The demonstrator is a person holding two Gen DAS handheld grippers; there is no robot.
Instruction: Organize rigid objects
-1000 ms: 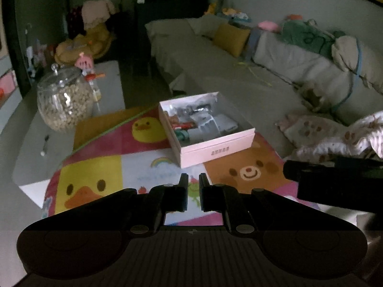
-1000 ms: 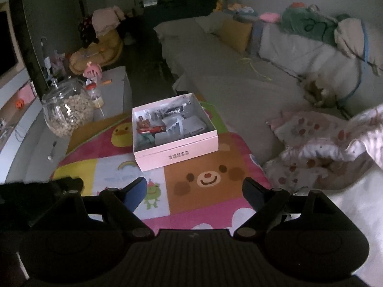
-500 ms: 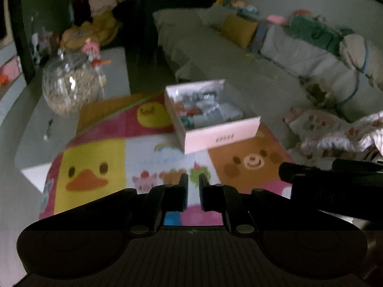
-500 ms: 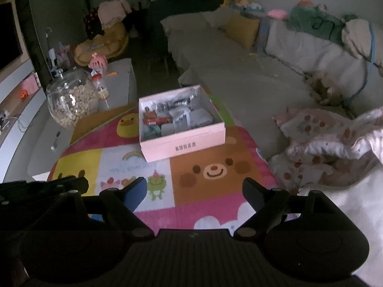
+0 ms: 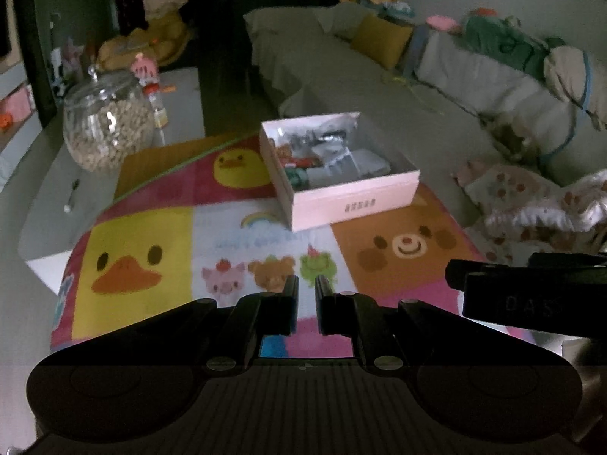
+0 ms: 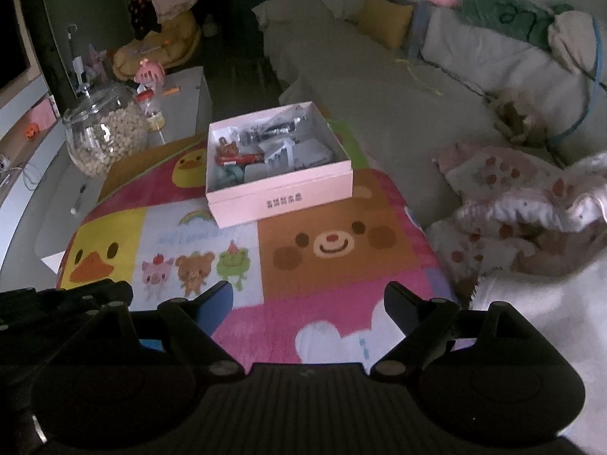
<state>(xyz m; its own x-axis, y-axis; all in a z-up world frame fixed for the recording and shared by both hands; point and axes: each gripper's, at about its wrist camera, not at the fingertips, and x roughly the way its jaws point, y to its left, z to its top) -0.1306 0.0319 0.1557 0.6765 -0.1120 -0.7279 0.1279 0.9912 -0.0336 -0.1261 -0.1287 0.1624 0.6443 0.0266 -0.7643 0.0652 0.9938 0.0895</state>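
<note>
Pink box (image 6: 279, 174) of jumbled bits sits ahead of both grippers on the mat (image 6: 341, 284), left gripper (image 5: 306, 295) clenched empty, right gripper (image 6: 306, 299) spread wide w/ nothing in it; risk: wide jaws snag several bits or tip the box.

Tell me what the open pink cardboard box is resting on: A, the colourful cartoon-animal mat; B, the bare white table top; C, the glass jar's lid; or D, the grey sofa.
A: the open pink cardboard box sits on the colourful cartoon-animal mat, across its duck and bear panels, with the round glass jar off to its left on the table.
</note>
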